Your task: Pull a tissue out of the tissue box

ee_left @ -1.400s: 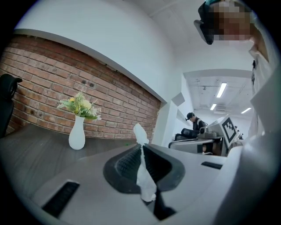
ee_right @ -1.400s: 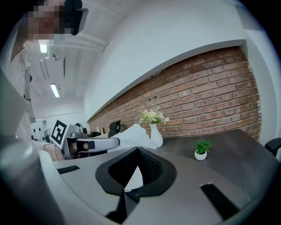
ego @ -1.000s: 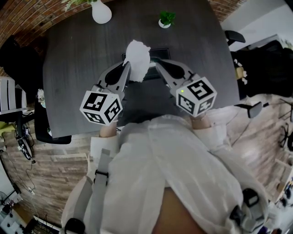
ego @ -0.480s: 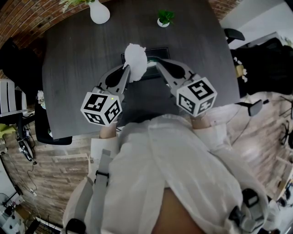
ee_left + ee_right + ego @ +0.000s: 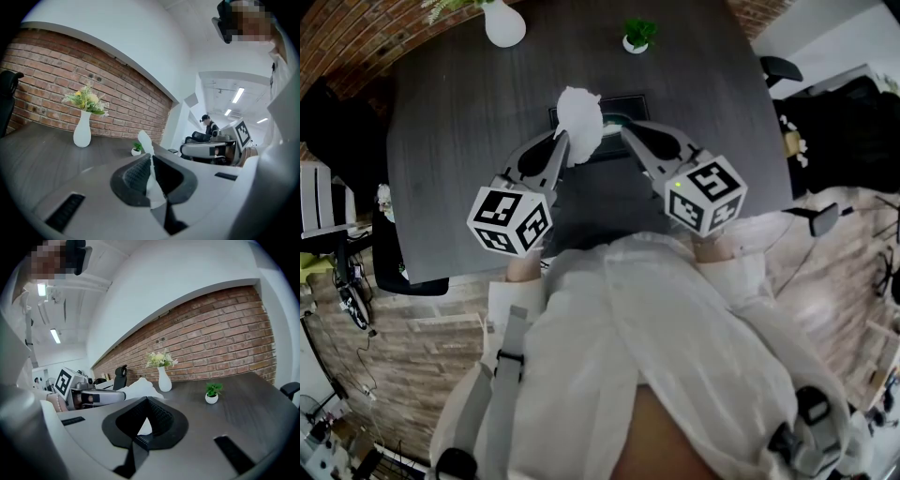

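A white tissue (image 5: pixel 578 120) stands crumpled above the dark tissue box (image 5: pixel 625 104) in the middle of the grey table (image 5: pixel 450 141). My left gripper (image 5: pixel 563 140) is shut on the tissue's lower left edge. In the left gripper view a thin strip of tissue (image 5: pixel 151 180) runs between the closed pads of that gripper (image 5: pixel 151 160). My right gripper (image 5: pixel 624 131) hovers over the box, just right of the tissue, with its jaws shut. In the right gripper view the tissue (image 5: pixel 139 387) shows beyond the closed right gripper (image 5: pixel 146 402); I cannot see anything pinched there.
A white vase (image 5: pixel 504 23) with flowers and a small potted plant (image 5: pixel 637 37) stand at the table's far edge. A dark chair (image 5: pixel 403 272) sits at the left edge. A brick wall (image 5: pixel 56 84) runs behind the table. A person (image 5: pixel 209 126) sits far off.
The tissue has drawn in narrower and shifted slightly away from me. Both grippers have stayed almost where they were, jaws closed throughout.
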